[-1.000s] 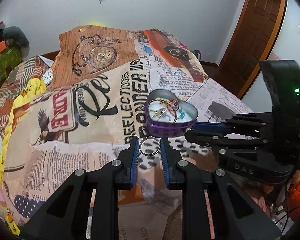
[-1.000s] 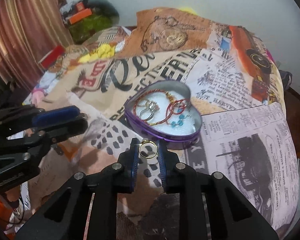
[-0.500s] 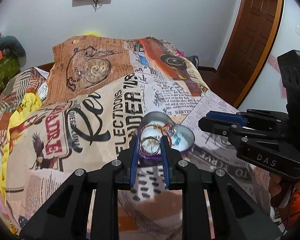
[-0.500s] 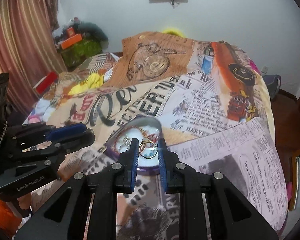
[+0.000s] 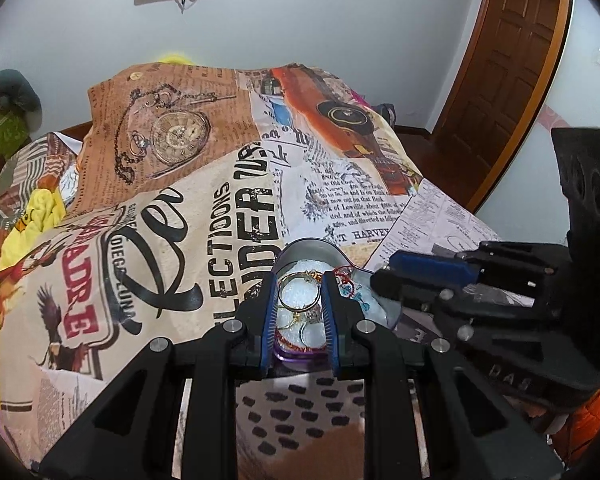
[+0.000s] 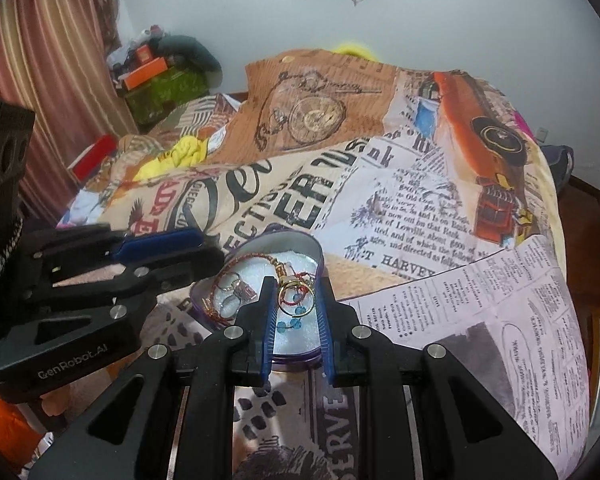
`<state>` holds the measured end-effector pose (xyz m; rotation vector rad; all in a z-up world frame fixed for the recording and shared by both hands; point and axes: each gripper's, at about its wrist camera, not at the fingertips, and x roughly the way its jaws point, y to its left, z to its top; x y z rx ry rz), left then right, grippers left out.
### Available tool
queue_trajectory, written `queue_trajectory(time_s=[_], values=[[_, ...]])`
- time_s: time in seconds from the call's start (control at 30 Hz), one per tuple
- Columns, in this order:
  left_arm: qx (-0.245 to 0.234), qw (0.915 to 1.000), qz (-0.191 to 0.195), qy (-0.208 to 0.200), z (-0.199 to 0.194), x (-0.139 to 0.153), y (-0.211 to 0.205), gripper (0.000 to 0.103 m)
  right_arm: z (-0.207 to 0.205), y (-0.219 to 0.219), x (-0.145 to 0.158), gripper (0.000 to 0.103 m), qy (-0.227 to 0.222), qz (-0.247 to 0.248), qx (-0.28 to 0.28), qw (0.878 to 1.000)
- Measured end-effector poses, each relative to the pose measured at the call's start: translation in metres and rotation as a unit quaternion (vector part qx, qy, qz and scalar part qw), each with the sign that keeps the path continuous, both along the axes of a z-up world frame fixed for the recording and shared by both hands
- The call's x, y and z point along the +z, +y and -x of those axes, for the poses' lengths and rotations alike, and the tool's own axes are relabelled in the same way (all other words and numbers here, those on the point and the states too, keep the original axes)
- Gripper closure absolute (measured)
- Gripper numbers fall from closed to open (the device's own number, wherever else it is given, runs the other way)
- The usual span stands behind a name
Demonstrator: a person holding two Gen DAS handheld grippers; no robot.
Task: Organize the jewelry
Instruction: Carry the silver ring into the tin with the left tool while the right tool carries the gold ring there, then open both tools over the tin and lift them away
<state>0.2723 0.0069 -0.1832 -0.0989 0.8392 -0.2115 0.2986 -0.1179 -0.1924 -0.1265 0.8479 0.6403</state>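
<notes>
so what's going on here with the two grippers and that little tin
A person is sorting jewelry on a bed. Each handheld gripper pinches a ring over the purple heart-shaped tin: the left gripper holds a silver ring, the right gripper a gold ring. Other pieces, including a red cord bracelet, already lie in the tin.

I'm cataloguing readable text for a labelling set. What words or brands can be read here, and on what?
"GenRobot.AI": side of the left claw.
"DAS": body of the right claw.
"T HARVEY": newsprint bedspread.
"SERVE": bedspread, near edge.
"ECTIONS": bedspread, partly hidden lettering.
"ADRE": bedspread's red badge, partial.
Fine newsprint columns: mostly too small to read.
</notes>
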Motion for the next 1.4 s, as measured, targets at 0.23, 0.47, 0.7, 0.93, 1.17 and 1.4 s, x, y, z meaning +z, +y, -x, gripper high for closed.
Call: queue_trajectory(time_s=[0.23,0.47,0.7,0.93,1.17,1.4], values=[[-0.006,0.9999,0.004,0.014,-0.014,-0.009,-0.002,0.083,-0.002,0.004,-0.009,0.086,0.006,0.014,0.016,1.000],[-0.007,0.9997,0.008,0.020,-0.016,-0.010,-0.002,0.083,-0.002,0.008,-0.012,0.086,0.006,0.027,0.023,0.999],[-0.006,0.9998,0.009,0.014,-0.010,-0.001,-0.001,0.083,-0.001,0.012,-0.013,0.081,0.005,0.050,0.026,0.998],[-0.001,1.0000,0.006,-0.005,0.003,0.018,0.002,0.083,0.005,0.008,0.002,0.079,-0.013,0.046,0.014,0.999],[0.010,0.9991,-0.005,-0.042,0.025,0.053,0.003,0.083,0.025,-0.004,0.040,0.079,-0.055,0.026,-0.009,0.998],[0.024,0.9941,-0.013,-0.105,0.066,0.103,0.002,0.083,0.062,-0.022,0.099,0.079,-0.126,-0.020,-0.039,0.991]])
